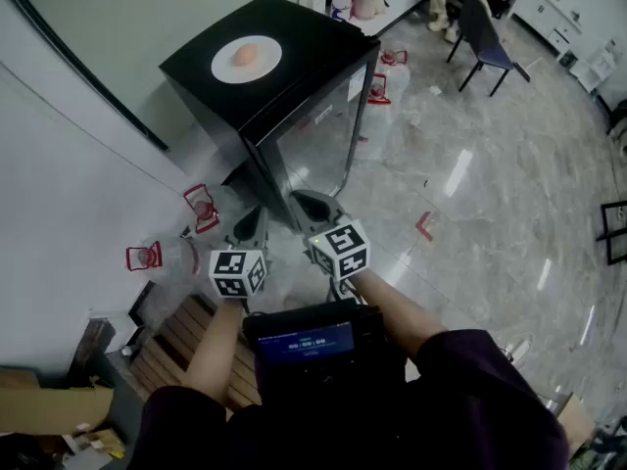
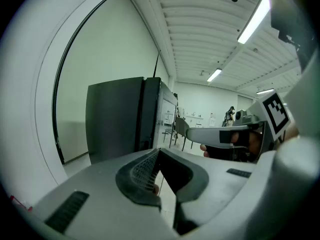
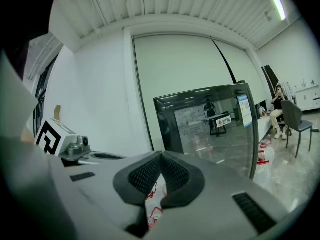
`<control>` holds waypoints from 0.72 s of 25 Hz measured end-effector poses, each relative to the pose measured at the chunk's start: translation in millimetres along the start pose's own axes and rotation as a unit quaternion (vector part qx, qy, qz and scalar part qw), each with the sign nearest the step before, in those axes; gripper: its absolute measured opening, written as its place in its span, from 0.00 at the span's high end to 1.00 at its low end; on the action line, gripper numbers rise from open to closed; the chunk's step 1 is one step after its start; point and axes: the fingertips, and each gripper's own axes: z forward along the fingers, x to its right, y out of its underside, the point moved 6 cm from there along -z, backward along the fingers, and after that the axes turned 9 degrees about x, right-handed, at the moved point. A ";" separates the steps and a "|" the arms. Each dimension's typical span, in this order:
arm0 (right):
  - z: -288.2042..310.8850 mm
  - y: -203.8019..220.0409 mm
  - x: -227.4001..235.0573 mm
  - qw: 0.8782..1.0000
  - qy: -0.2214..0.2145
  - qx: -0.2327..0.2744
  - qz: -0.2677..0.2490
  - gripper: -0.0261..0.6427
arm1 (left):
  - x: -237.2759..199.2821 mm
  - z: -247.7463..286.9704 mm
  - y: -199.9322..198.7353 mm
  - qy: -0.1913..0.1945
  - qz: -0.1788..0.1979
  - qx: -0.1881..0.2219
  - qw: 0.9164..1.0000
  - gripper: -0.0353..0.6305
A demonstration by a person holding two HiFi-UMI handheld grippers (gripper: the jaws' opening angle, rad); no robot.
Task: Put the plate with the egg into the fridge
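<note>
Here, nearest to the person, a dark device with a lit screen (image 1: 306, 342) sits just behind the two tools, between the forearms. The left tool (image 1: 252, 226) and the right tool (image 1: 312, 205) are held side by side, close to each other, both pointing forward. In each tool's own view the two jaws are pressed together at the tip and nothing is between them, so both tools are closed and empty. To the left of the left tool, two clear water jugs with red handles (image 1: 203, 209) stand on the floor (image 1: 470, 194) beside the white wall (image 1: 69, 174). Directly ahead of both tools stands the black fridge (image 1: 313, 125), with its glass door closed; the door faces the right tool, and the dark side panel is what the left tool sees ahead and a little to its left. The white plate (image 1: 223, 67) lies on the flat top of the fridge, ahead of the tools and well apart from both. The egg (image 1: 247, 56) rests in the middle of the plate. Beyond the fridge, ahead and to the right of the right tool, more jugs (image 1: 390, 78) stand on the floor. Farther again in the same direction there is a dark chair (image 1: 486, 37).
</note>
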 end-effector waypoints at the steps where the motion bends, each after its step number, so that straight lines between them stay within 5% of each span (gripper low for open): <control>1: 1.0 0.7 -0.1 1.000 -0.001 0.004 0.001 0.95 | -0.6 0.2 0.6 0.000 -0.001 0.000 1.000 0.93; 6: 0.0 2.1 0.9 1.000 -0.002 0.015 0.009 0.95 | -4.5 4.5 9.3 -0.005 -0.002 -0.008 1.000 0.93; 14: -22.7 7.8 10.5 1.000 0.010 0.009 0.004 0.95 | -14.7 40.9 36.6 -0.017 0.047 -0.072 0.996 0.93; 18: -37.9 9.0 21.6 0.999 0.032 0.001 -0.002 0.95 | -12.2 70.9 46.2 0.007 0.071 -0.102 0.992 0.86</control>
